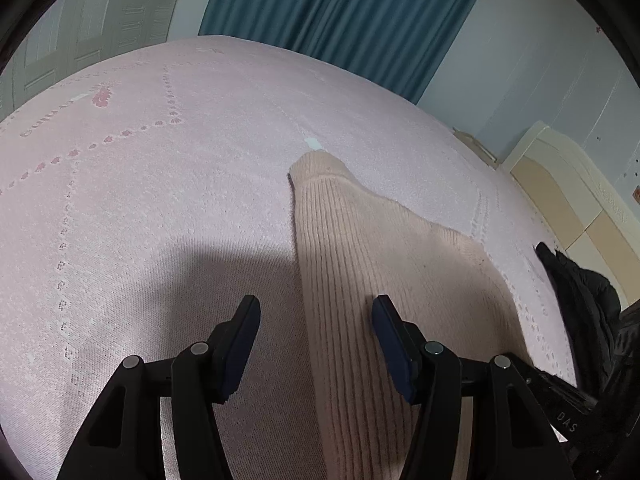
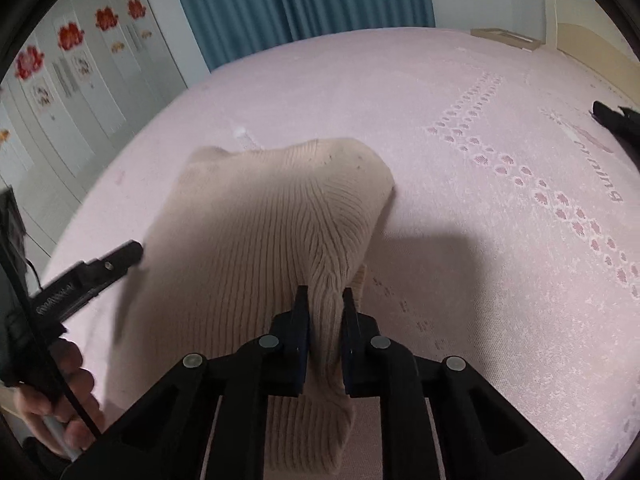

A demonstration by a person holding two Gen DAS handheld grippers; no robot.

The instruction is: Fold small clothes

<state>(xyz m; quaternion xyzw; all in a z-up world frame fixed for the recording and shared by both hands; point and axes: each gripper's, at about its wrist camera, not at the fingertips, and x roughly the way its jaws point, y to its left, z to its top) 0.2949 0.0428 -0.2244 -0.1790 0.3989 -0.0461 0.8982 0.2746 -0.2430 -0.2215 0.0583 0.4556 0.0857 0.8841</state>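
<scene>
A beige ribbed knit garment (image 1: 360,248) lies on the pink bedspread (image 1: 140,200). My left gripper (image 1: 316,308) is open just above the garment's near left edge, holding nothing. In the right wrist view the garment (image 2: 260,220) is lifted at its near right part. My right gripper (image 2: 325,300) is shut on a bunched fold of that knit and holds it raised off the bed (image 2: 480,160). The left gripper (image 2: 120,258) also shows at the left edge of the right wrist view, beside the garment's left side.
Black clothing (image 1: 580,300) lies at the bed's right edge, also in the right wrist view (image 2: 618,120). A cream headboard (image 1: 560,184) stands at the right. Teal curtains (image 1: 340,12) and a white wardrobe (image 2: 80,80) stand beyond the bed.
</scene>
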